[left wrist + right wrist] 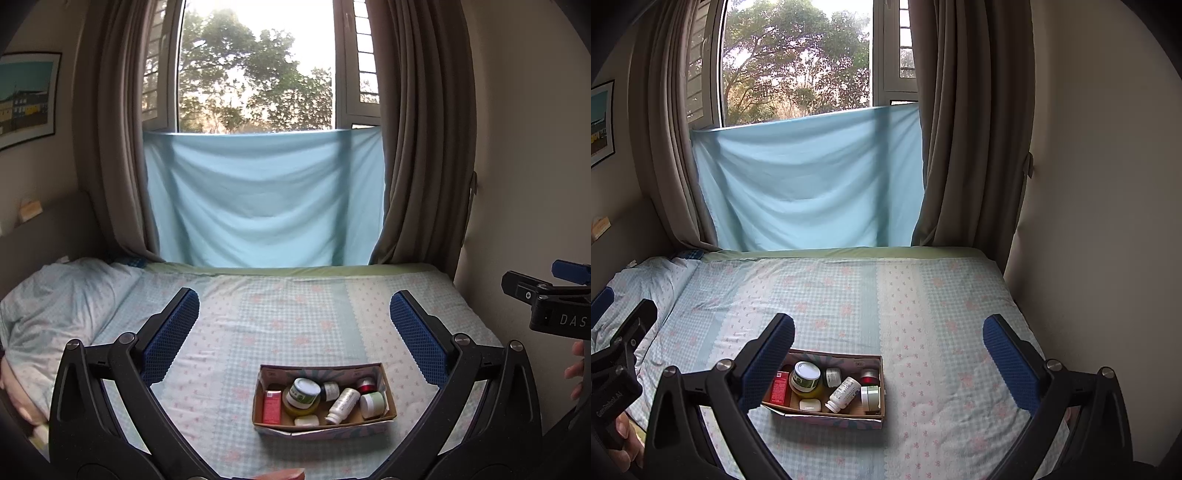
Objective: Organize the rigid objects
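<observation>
A shallow cardboard box (389, 397) (882, 384) sits on the bed near its front edge. Inside lie a red carton (271, 406) (779, 387), a yellow jar with a white lid (303, 397) (806, 376), a white pill bottle (343, 404) (844, 393) on its side, a pale green jar (372, 403) (870, 396), a red-capped jar (365, 386) (868, 376), a small dark bottle (330, 390) (833, 376) and a white bar (306, 421) (809, 405). My left gripper (294, 310) hangs open above and behind the box. My right gripper (889, 334) is open too, with the box under its left finger (768, 358).
The bed carries a checked blue sheet (280, 314) with a pillow (62, 295) at the left. A light blue cloth (264, 199) hangs below the window between brown curtains. A wall (1089, 221) runs along the bed's right side. A reddish object (284, 473) peeks in at the bottom edge.
</observation>
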{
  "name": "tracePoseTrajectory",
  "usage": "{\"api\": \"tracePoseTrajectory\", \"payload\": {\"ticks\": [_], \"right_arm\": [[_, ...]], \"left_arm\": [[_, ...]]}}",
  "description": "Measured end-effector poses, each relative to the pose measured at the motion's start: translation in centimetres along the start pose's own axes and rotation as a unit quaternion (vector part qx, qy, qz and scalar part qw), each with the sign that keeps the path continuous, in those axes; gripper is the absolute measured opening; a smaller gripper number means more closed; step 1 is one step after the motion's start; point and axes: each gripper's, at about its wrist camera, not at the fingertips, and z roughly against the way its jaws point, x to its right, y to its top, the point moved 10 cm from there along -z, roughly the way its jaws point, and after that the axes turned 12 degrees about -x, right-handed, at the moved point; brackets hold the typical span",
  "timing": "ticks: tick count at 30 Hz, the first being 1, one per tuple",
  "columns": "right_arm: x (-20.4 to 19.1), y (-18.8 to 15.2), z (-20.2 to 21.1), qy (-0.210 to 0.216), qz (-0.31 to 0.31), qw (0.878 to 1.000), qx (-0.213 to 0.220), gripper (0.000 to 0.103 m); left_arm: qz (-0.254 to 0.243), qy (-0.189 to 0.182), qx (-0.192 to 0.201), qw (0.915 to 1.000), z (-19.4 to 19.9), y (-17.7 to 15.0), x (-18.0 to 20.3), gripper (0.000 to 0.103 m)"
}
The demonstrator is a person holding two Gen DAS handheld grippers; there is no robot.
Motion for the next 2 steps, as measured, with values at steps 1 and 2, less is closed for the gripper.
{"api": "tracePoseTrajectory", "payload": {"ticks": [1, 2], "right_arm": [[0.02, 0.01, 0.01, 0.0, -0.001, 1.0, 0.0, 0.102], [-0.04, 0.03, 0.04, 0.001, -0.001, 1.0, 0.0, 0.102]], "left_arm": [[-0.002, -0.002, 0.001, 1.0, 0.03, -0.02, 0.08, 0.103], [-0.002, -0.003, 0.001, 1.0, 0.01, -0.02, 0.1, 0.103]]}}
